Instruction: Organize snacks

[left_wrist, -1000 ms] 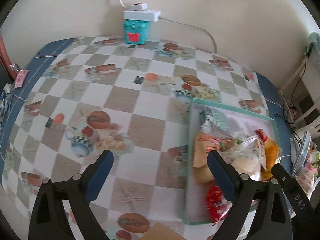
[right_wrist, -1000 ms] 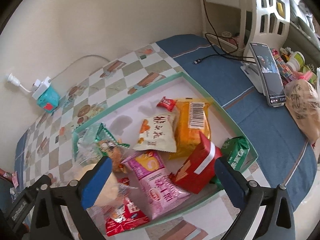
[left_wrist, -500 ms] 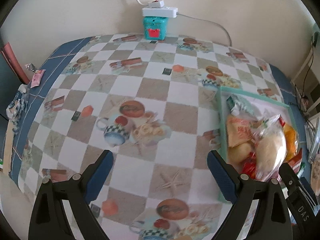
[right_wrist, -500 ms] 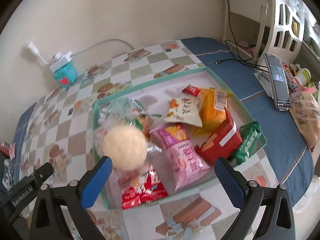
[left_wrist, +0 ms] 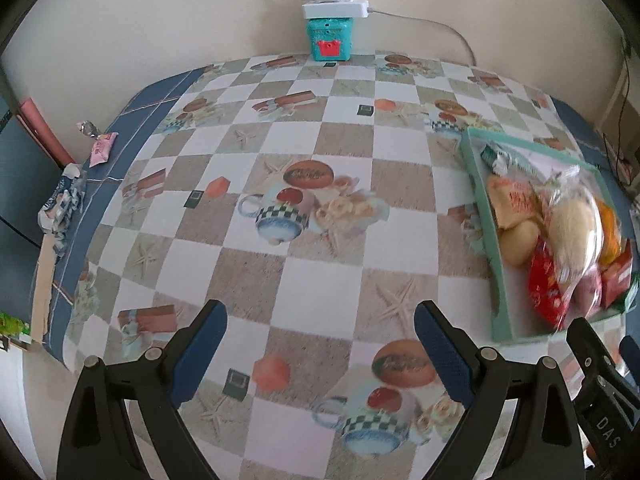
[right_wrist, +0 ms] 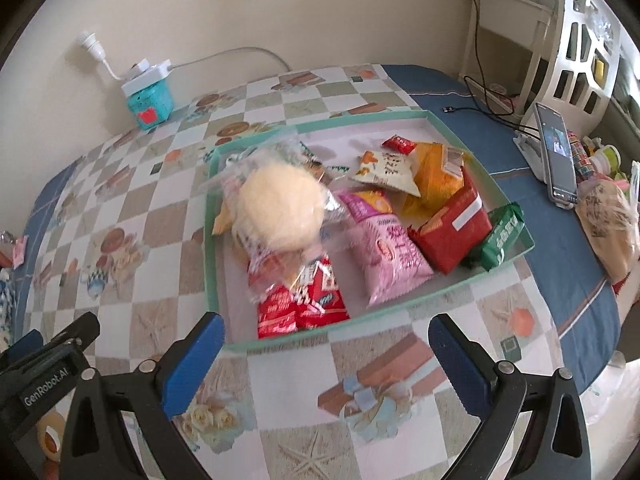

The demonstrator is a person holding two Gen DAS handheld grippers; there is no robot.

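A mint-green tray [right_wrist: 432,118] on the checked tablecloth holds several snack packs. On top at its left lies a clear bag with a pale round bun [right_wrist: 278,206]. Beside it are a red pack [right_wrist: 300,300], a pink pack [right_wrist: 388,248], a red box [right_wrist: 452,228], a green pack [right_wrist: 502,236] and an orange bag [right_wrist: 434,174]. My right gripper [right_wrist: 326,354] is open and empty, above the table just before the tray's near edge. My left gripper [left_wrist: 320,344] is open and empty over bare cloth, left of the tray [left_wrist: 480,200], where the bun bag [left_wrist: 576,224] also shows.
A teal box [left_wrist: 328,38] with a white power strip on it stands by the back wall. A phone on a stand [right_wrist: 554,158], cables and a bagged loaf [right_wrist: 608,224] sit on the blue cloth at the right. Small wrappers [left_wrist: 102,150] lie at the left table edge.
Both grippers have pulled back and up from the tray, still open. The bun bag now rests on top of the packs in the tray; more bare tablecloth shows in the left view.
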